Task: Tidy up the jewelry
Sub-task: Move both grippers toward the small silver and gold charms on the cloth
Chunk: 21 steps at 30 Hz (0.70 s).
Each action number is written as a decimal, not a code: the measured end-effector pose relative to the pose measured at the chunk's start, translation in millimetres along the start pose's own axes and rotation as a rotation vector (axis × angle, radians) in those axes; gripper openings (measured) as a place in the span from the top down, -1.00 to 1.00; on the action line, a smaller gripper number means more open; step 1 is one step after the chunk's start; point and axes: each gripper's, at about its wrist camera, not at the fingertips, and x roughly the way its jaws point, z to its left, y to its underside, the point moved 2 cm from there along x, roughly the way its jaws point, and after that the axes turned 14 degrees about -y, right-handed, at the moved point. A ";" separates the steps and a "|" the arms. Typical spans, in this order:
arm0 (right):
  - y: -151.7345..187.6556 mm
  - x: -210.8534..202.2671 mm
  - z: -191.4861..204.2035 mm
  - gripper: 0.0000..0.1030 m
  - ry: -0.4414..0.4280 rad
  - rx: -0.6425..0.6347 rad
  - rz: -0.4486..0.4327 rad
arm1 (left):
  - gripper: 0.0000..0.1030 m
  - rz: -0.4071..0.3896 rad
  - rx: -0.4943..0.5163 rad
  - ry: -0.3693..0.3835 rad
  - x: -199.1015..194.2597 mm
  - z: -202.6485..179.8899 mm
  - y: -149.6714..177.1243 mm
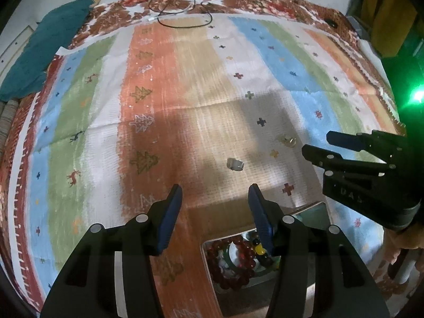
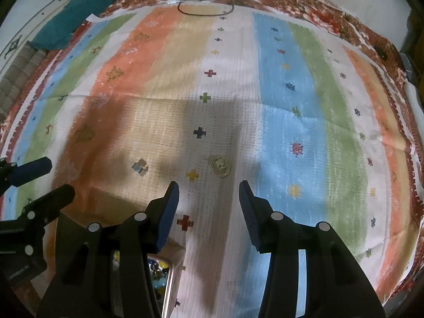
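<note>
Both claws are seen with jaws apart and nothing between the pads. No grip is made yet.

Left gripper: a small silver ring lies on the striped cloth just ahead of the tips and slightly toward the right finger. A gold ring lies further ahead and right, nearer the right gripper. An open box holding red beads sits directly under and behind the right finger.

Right gripper, own view: the gold ring is just ahead, close to centred between the fingers. The silver ring is ahead and left, toward the left gripper.

Handling, judged: both rings are light, rigid and smooth. Slip from the pads is likely, and a sideways nudge would skid them across the weave. They lie low on soft cloth, so the pads would have to press into the fabric; cloth may be pinched along with the ring. A grip across the band is suggested, with the piece centred first. Fine detail on the gold piece cannot be made out.

Room: open cloth is available ahead and to the outer side of each claw. The tight spots are the box rim beneath the left claw and the gap between the two claws. The cloth edges are well away.
</note>
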 end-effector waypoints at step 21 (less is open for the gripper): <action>-23.5 43.5 -12.8 0.24 -0.053 0.053 0.075 | -0.01 0.069 0.074 0.018 42.8 -16.9 -16.9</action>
